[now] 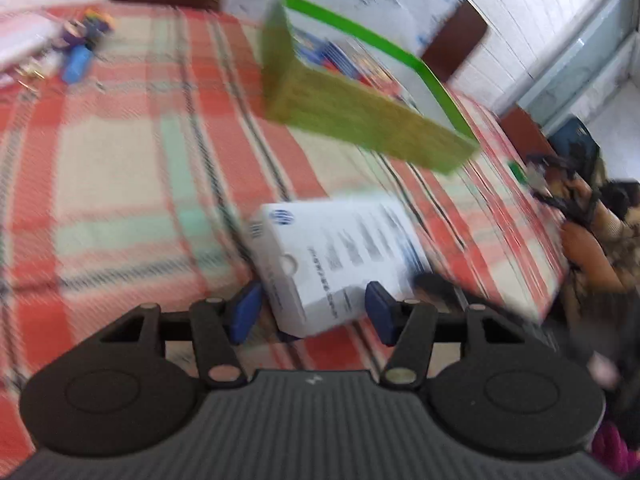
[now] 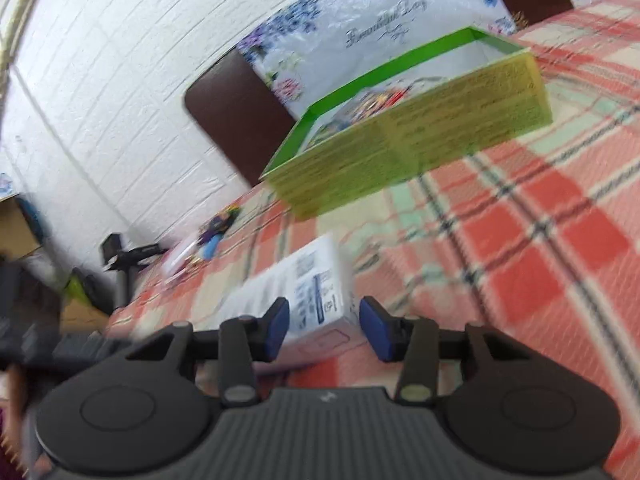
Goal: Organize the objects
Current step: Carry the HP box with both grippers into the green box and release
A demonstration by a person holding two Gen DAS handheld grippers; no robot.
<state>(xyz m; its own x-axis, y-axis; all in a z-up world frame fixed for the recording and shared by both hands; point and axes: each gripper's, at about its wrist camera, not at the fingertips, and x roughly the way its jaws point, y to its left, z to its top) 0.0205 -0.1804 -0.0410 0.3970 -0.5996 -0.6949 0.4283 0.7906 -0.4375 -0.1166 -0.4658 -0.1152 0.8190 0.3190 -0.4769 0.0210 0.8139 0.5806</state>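
The white box [image 1: 336,256] lies on the checked tabletop [image 1: 120,160], near the open green box [image 1: 360,116], likely its destination; both hand-held grippers, left [image 1: 314,312] and right [image 2: 322,326], straddle its ends, half-open; pad contact unclear through blur.

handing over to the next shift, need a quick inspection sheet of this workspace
surface: plaid cloth, red, cream and green checks, covering the top.
job's things: white box lying on the cloth; open green tray behind it with printed items inside.
clutter: small heap of colourful bits at the far corner, too blurred to name.
grippers: left tool and right tool each straddle an end of the white box; contact of the pads cannot be told through blur.
cables: nothing seen.
surroundings: white brick wall, dark chair backs, floral plastic sheet.
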